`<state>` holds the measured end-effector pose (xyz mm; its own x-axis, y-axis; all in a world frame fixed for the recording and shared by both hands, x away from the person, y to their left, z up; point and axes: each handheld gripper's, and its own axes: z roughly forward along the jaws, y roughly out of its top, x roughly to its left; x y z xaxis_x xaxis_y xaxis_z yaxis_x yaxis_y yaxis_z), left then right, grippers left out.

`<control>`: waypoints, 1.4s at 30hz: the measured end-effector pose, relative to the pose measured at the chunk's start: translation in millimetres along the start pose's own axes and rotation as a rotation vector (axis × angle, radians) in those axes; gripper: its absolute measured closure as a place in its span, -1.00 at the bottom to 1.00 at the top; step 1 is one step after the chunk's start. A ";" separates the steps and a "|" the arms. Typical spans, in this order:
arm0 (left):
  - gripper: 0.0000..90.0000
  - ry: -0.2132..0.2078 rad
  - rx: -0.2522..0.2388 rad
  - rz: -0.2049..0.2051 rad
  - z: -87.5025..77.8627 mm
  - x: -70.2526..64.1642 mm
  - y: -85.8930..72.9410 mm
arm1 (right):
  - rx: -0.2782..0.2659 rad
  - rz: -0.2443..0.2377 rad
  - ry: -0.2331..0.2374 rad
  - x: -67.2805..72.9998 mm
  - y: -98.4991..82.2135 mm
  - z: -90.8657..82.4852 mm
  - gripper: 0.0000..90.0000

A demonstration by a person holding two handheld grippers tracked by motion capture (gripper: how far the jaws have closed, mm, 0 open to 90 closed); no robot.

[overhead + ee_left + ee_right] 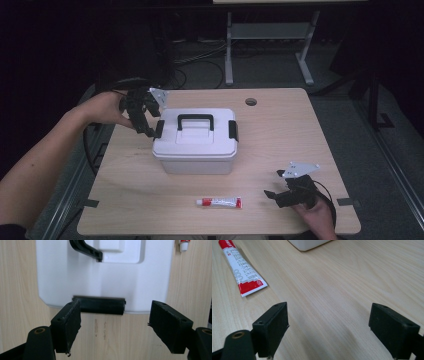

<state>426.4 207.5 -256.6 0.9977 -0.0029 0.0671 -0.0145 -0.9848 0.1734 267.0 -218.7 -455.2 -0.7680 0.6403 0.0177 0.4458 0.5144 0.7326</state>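
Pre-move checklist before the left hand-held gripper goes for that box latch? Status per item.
1. Left hand-held gripper open: ok, jaws spread wide with nothing between them.
2. Lined up on the left latch of the white box: ok, in the left gripper view the latch sits between the jaws, just ahead.
3. Touching the latch: not ok, a gap shows in the left gripper view.
4. Right latch released: cannot tell.
5. Lid closed, handle folded flat: ok.
6. Right hand-held gripper out of the way: ok, open over bare table near the tube.
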 end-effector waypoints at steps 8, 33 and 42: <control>-0.45 -0.006 0.006 0.013 0.5 10.3 15.3 | 0.000 -0.002 0.004 0.2 -0.3 -0.3 -0.66; -0.26 -0.050 0.017 0.071 25.9 33.0 67.7 | 0.016 -0.022 0.022 2.9 -0.5 1.2 -0.66; 0.03 -0.065 -0.007 0.097 29.4 36.5 81.2 | 0.022 -0.025 0.024 3.7 -0.4 2.2 -0.66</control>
<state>463.6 122.4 -269.0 0.9938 -0.1096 0.0198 -0.1114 -0.9780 0.1763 265.0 -215.3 -457.0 -0.7897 0.6132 0.0161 0.4359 0.5425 0.7181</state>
